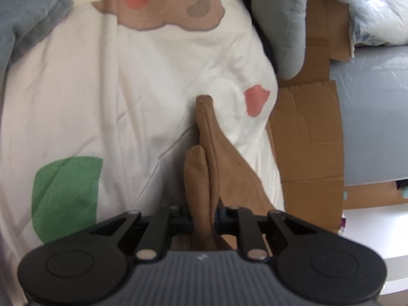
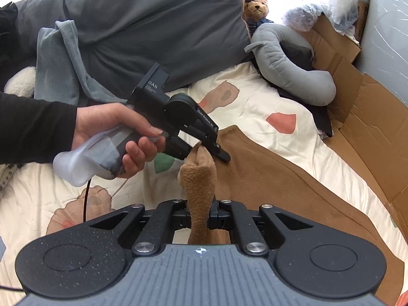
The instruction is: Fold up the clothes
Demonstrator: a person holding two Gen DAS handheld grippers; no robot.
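A brown fleece garment (image 2: pixel 280 191) lies spread over the right side of the bed. My right gripper (image 2: pixel 204 216) is shut on a bunched fold of it that rises between the jaws. Just beyond, a person's hand (image 2: pixel 119 130) holds my left gripper (image 2: pixel 216 151), whose tips pinch the top edge of the same raised fold. In the left wrist view the brown garment (image 1: pixel 211 165) runs up from the left gripper (image 1: pixel 204 219), whose jaws are shut on it, and its narrow end rests on the bed cover.
The white bed cover (image 2: pixel 267 97) has green, pink and tan patches. A dark grey pillow (image 2: pixel 153 25) and a blue-grey cloth (image 2: pixel 56 63) lie at the back, with a grey plush (image 2: pixel 288 68) and a teddy bear (image 2: pixel 257 6). Flattened cardboard (image 2: pixel 362 117) lines the right side.
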